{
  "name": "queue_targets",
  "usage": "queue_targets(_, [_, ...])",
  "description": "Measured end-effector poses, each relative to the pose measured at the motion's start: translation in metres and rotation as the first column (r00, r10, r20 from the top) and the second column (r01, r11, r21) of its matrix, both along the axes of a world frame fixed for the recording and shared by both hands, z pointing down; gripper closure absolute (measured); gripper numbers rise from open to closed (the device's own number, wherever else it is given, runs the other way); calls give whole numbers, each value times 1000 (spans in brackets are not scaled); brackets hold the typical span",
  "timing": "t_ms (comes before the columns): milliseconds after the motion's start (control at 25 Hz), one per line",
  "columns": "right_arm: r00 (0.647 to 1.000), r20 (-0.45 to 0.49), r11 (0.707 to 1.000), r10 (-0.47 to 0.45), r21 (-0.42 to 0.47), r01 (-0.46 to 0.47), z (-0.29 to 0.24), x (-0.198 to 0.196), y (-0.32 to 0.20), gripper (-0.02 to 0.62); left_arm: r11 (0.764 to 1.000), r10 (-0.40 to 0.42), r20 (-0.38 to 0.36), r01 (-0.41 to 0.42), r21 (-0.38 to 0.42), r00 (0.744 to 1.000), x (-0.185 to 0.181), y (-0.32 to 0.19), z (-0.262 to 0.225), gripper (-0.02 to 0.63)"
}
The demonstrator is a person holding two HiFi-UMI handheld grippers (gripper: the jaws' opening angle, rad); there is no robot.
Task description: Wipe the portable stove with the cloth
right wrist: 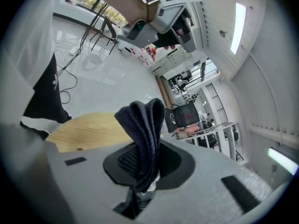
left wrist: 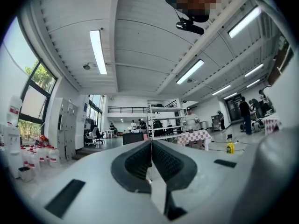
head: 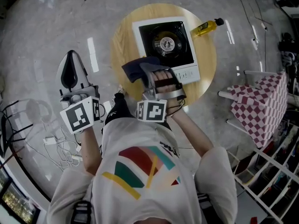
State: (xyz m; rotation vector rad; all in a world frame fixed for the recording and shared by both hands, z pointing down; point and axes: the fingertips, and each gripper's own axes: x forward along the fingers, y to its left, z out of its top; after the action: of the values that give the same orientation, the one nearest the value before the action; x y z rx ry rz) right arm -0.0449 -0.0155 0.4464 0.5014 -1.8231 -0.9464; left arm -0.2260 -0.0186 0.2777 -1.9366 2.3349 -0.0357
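The white portable stove [head: 184, 71], with a black top and a round burner, lies on a round wooden table [head: 122, 36]. My right gripper [head: 145, 70] is shut on a dark blue cloth [head: 136, 68], which hangs over the stove's near left corner. In the right gripper view the folded cloth [right wrist: 142, 125] stands up between the jaws of the right gripper [right wrist: 142, 158], above the wooden table [right wrist: 88, 130]. My left gripper [head: 71, 62] is off to the left over the floor, away from the table. Seen in its own view, the left gripper [left wrist: 151, 158] has its pads pressed together with nothing between them.
A yellow bottle [head: 209, 27] lies at the table's far right edge. A red-and-white checked table [head: 261, 101] and a white rack [head: 271, 171] stand to the right. Cables and a power strip [head: 56, 143] lie on the floor at left.
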Motion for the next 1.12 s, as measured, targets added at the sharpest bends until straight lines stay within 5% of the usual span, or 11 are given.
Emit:
queue_targets(160, [999,-49,995,15,102,-10,-22,-10,-65,562,1000,20,-40,-20,-7,999,-17,-35,12,600])
queue_targets(360, [988,-148,993,37,120,-20,-11,-24,-140,562,998,25,-84,-29,-53,996,-51,-82,41,600])
queue_targets(640, [954,-295,987,-49,-163,1,46,-27,-206,563,999,-16,-58,14,-39,998,-67,-106,47,600])
queue_targets(800, [911,-373,950,-178,-307,59,63,-27,-210,563,996,-83,-159,79,-31,984,-72,-100,46,600])
queue_targets(1120, [836,-453,917,-308,-374,135,82,-27,-201,563,990,-115,-76,108,-91,990,-64,-95,61,600])
